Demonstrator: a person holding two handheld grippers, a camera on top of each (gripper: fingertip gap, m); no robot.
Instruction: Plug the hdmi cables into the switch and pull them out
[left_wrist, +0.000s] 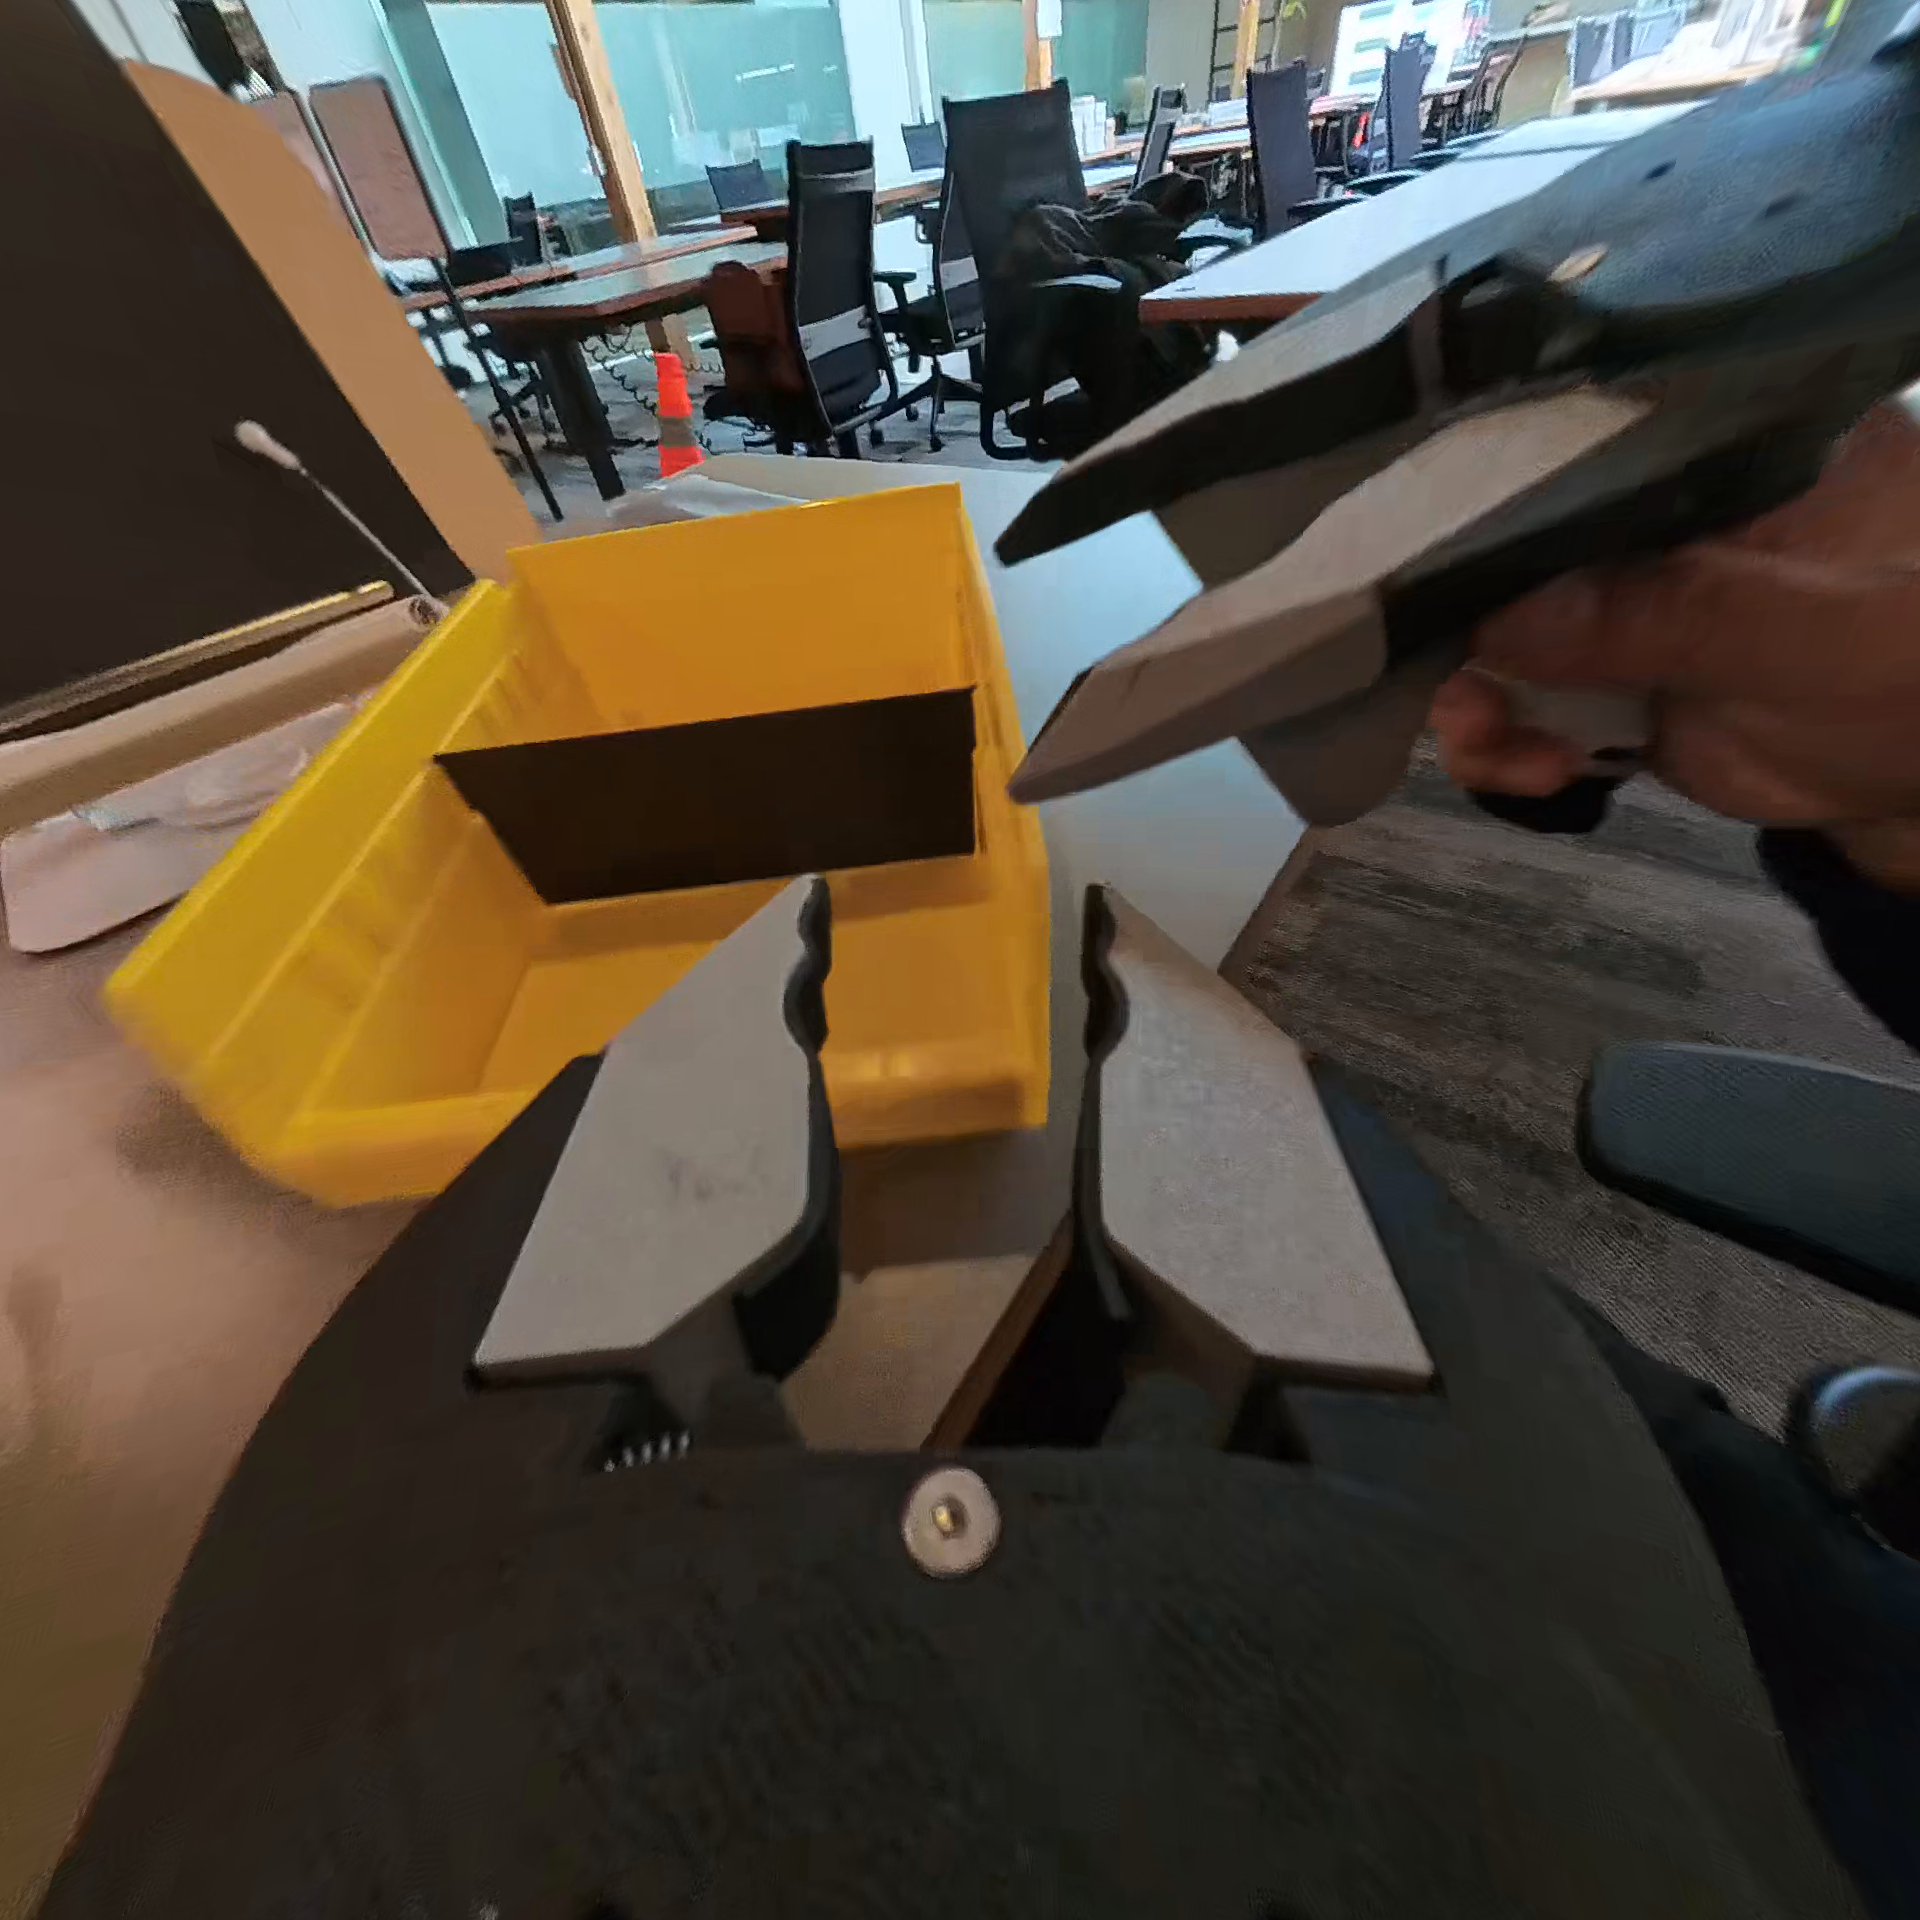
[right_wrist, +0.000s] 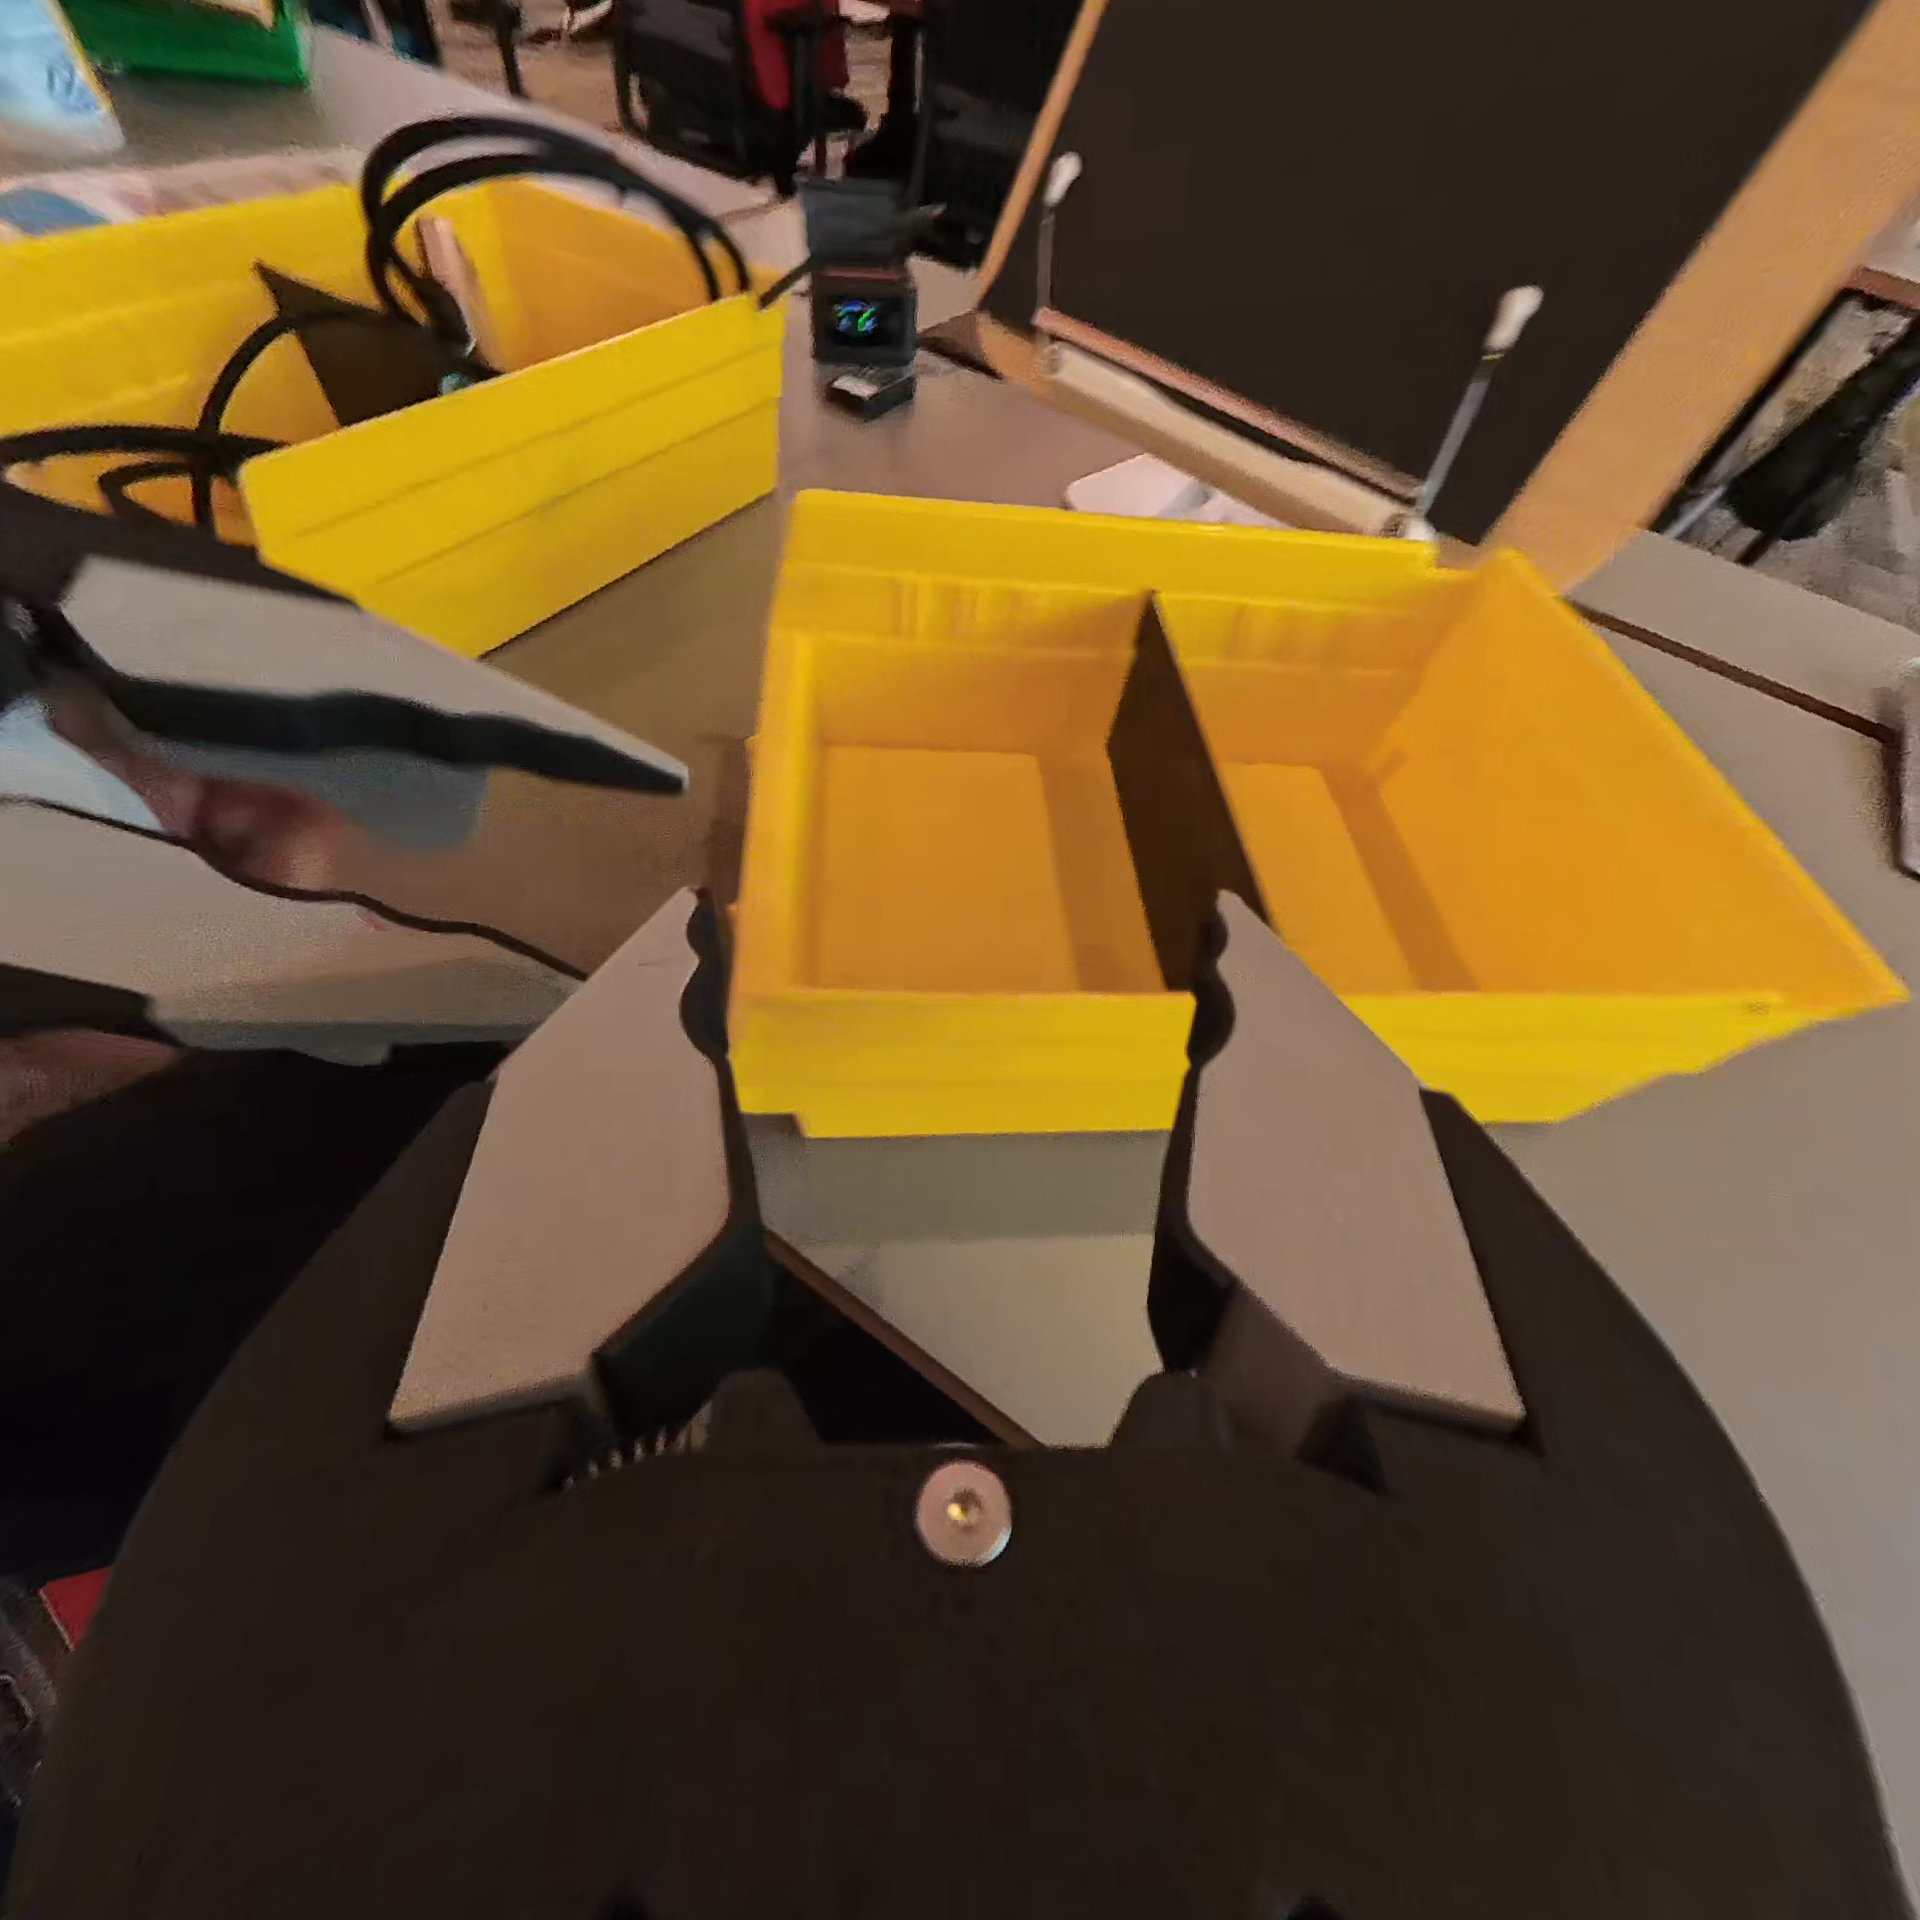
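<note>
Black cables (right_wrist: 416, 177) loop out of a yellow bin (right_wrist: 520, 488) at the back left in the right wrist view. I cannot make out a switch. My right gripper (right_wrist: 958, 914) is open and empty, just in front of a second yellow bin (right_wrist: 966, 1081) that has a black divider (right_wrist: 1153, 790) and nothing in it. My left gripper (left_wrist: 956, 904) is open and empty, close to this bin's (left_wrist: 665, 1101) near corner. The right gripper also shows in the left wrist view (left_wrist: 1006, 673), open, at the bin's right side. The left gripper's fingertips (right_wrist: 623, 764) reach in from the left.
A small black device with a lit screen (right_wrist: 862, 322) stands behind the bins. A black board in a wooden frame (right_wrist: 1351, 239) leans at the back right. A thin cable (right_wrist: 416, 920) runs over the grey table (right_wrist: 1662, 1247). Office chairs (left_wrist: 831, 301) and desks lie beyond.
</note>
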